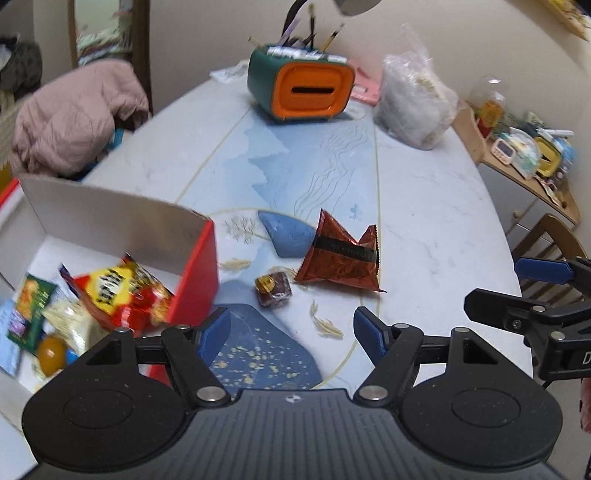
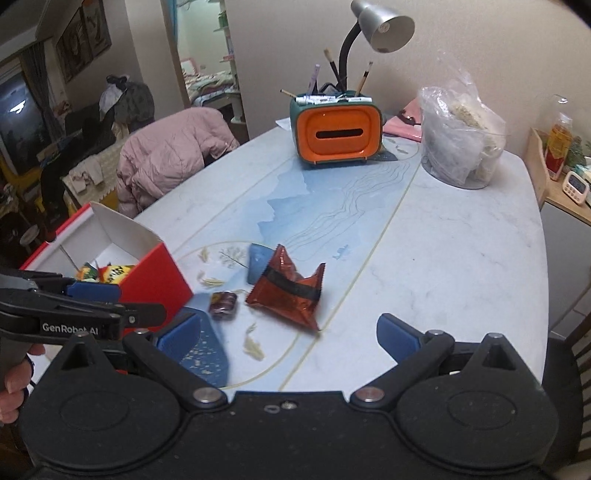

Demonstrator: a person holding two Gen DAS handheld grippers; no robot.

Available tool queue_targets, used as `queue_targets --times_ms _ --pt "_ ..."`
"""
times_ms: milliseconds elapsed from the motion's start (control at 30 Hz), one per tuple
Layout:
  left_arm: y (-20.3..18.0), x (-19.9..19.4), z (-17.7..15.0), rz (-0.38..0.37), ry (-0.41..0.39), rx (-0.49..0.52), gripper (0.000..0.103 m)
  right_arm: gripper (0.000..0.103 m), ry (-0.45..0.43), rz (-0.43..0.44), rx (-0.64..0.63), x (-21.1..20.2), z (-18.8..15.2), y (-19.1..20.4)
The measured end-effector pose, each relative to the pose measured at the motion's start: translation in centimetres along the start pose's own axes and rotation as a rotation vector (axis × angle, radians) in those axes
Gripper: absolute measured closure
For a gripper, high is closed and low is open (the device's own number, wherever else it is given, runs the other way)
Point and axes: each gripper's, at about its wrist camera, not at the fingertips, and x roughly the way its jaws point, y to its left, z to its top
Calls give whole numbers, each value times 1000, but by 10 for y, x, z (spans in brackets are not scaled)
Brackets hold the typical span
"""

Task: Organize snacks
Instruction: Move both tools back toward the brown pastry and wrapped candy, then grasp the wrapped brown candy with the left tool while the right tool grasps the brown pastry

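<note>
The left claw (image 1: 291,332) hangs low over the near edge of the bench (image 1: 436,221), its blue pads spread wide with nothing between them. Beneath the gap lies only the dark blue speckled patch printed on the bench top. The right claw (image 2: 288,341) hangs beside it on the right, also gaping and empty, over the pale printed surface.

Just beyond the left claw's pads, slightly left of the gap's middle line, sits a small dark wrapped candy (image 1: 273,288) with a gold sticker; it rests on the bench, apart from the pads. In the right wrist view the same candy (image 2: 222,302) lies ahead of the right claw's left pad. Right behind and to the right of the candy lies a crumpled red foil snack packet (image 1: 341,254) with a black band, resting flat on the bench and touching neither claw; in the right view it (image 2: 288,291) sits ahead of the gap, left of centre.

To the left of the left claw stands an open red box (image 1: 194,266) with a white inside, holding several snack bags, among them a red and yellow packet (image 1: 122,291).

Farther back stand an orange-fronted green holder (image 1: 306,88) with brushes, a clear plastic bag (image 1: 413,99), and a desk lamp (image 2: 384,26) by the wall.
</note>
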Motion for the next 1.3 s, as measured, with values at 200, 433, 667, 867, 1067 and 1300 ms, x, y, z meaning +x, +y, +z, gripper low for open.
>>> queue_targets --times_ms 200,433,667,867,1067,1300 --pt "-2 34 7 47 41 -47 30 1 44 35 10 34 7 -21" --pt "-3 65 12 82 74 -82 30 2 85 70 60 78 15 -40" --pt "-9 90 16 123 76 -66 30 4 120 98 94 115 20 -46" --pt "-9 107 17 135 79 -68 31 5 143 134 134 142 22 -46" --pt "-5 123 18 139 98 -80 38 9 163 154 165 161 22 -45" --pt "1 133 16 138 115 -99 48 15 178 156 166 177 21 -39"
